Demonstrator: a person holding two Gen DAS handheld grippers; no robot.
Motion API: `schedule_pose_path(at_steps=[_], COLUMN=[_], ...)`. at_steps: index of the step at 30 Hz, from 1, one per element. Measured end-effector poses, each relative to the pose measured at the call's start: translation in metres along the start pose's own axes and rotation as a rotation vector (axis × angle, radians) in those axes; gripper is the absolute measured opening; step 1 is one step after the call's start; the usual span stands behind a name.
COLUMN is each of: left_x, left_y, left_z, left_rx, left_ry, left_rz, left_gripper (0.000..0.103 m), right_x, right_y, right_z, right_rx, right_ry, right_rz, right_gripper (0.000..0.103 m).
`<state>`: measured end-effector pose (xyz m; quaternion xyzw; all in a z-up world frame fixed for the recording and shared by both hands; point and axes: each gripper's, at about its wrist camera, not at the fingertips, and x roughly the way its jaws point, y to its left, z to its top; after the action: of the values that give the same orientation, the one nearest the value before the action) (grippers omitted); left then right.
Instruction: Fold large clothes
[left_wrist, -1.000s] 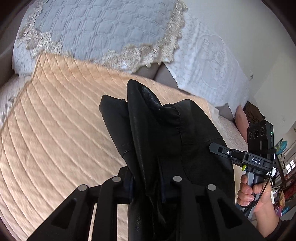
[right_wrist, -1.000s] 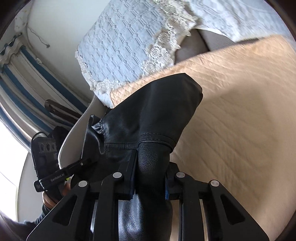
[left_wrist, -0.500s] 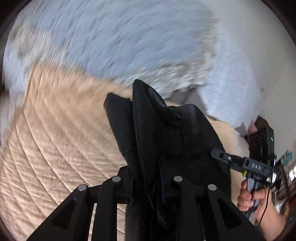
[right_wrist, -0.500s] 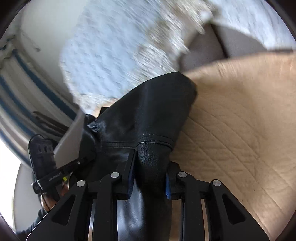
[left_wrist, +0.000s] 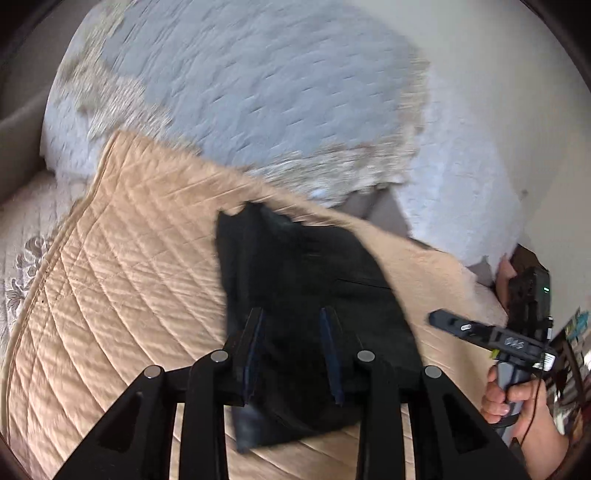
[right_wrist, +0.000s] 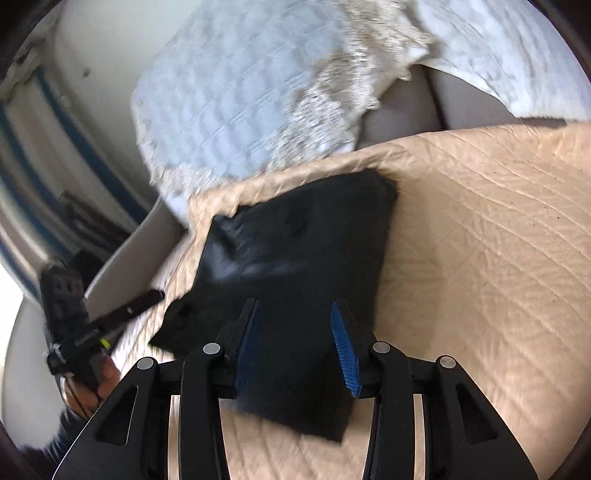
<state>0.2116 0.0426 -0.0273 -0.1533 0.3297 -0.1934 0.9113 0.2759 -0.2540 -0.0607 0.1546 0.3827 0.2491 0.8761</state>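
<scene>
A black leather garment (left_wrist: 306, 295) lies folded in a flat pile on the peach quilted bedspread (left_wrist: 122, 280); it also shows in the right wrist view (right_wrist: 295, 266). My left gripper (left_wrist: 293, 354) is open, its fingers spread just above the garment's near edge and holding nothing. My right gripper (right_wrist: 295, 350) is open too, its blue-padded fingers (right_wrist: 345, 354) apart over the garment's near part. The right gripper shows from the side in the left wrist view (left_wrist: 491, 336), the left gripper in the right wrist view (right_wrist: 92, 325). Both views are motion-blurred.
Pale blue quilted pillows with lace trim (left_wrist: 240, 81) stand behind the garment against the headboard (right_wrist: 399, 110). A white embroidered sheet (left_wrist: 26, 236) lies left of the bedspread. A wall with blue-striped curtains (right_wrist: 40, 155) is to the left. Cluttered furniture (left_wrist: 569, 354) stands at the far right.
Both grippers held the black garment up, shut on it. Now both have opened and let go, and the garment has dropped flat onto the bedspread.
</scene>
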Motion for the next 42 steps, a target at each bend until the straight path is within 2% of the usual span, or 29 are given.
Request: schedule_pose_path(at_steps=[2,3,4,6,11,14,18,20,22,24,28,31,34,36,38,42], left_x=[0.001,0.007,0.017,0.029,0.029,0.027,0.003,-0.008,-0.007,0.007,0.059,0.097,0.132,0.147,0.150,0.128], left_y=[-0.014,-0.014,-0.010,0.008,0.028,0.021,0.010,0.000,-0.015,-0.022,-0.017,-0.008,0.012,0.027,0.034,0.039], left_z=[-0.009,-0.016,-0.020,-0.031,-0.035,-0.033,-0.029,-0.019,-0.001,0.019,0.061,0.081,0.083,0.075,0.068,0.060], left_rx=[0.061,0.089,0.089,0.044,-0.045,-0.032,-0.040,-0.020,0.033,0.066,0.056,0.050,0.011,-0.002,0.005,-0.016], left_ry=[0.009,0.036,0.069,0.109,0.103,0.113,0.092,0.065,0.033,0.030,0.083,0.122,0.188,0.212,0.199,0.166], left_rz=[0.021,0.064,0.092,0.099,0.116,0.141,0.148,0.125,0.133,0.147,0.150,0.171,0.206,0.233,0.239,0.223], left_gripper=[0.031,0.031,0.031,0.030,0.031,0.030,0.029,0.029,0.029,0.030,0.030,0.030,0.030,0.035,0.055,0.054], right_x=[0.007,0.015,0.023,0.032,0.043,0.037,0.008,0.002,0.005,0.012,0.039,0.064,0.096,0.118,0.127,0.109], right_y=[0.008,0.011,0.013,0.015,0.014,0.016,0.019,0.018,0.017,0.015,0.008,0.003,-0.007,-0.019,-0.024,-0.016], right_z=[-0.013,-0.015,-0.021,-0.029,-0.034,-0.033,-0.027,-0.020,-0.008,0.006,0.042,0.066,0.080,0.081,0.080,0.078], right_rx=[-0.034,-0.037,-0.054,-0.094,-0.098,-0.092,-0.076,-0.090,-0.096,-0.097,-0.098,-0.105,-0.105,-0.080,-0.080,-0.086], right_ry=[0.034,0.057,0.086,0.101,0.105,0.099,0.052,0.020,0.014,0.007,0.011,0.027,0.067,0.102,0.112,0.102], right_rz=[-0.014,-0.024,-0.063,-0.108,-0.138,-0.145,-0.123,-0.134,-0.144,-0.164,-0.191,-0.202,-0.216,-0.217,-0.220,-0.221], right_gripper=[0.037,0.034,0.032,0.028,0.028,0.028,0.028,0.028,0.028,0.028,0.028,0.028,0.028,0.028,0.028,0.028])
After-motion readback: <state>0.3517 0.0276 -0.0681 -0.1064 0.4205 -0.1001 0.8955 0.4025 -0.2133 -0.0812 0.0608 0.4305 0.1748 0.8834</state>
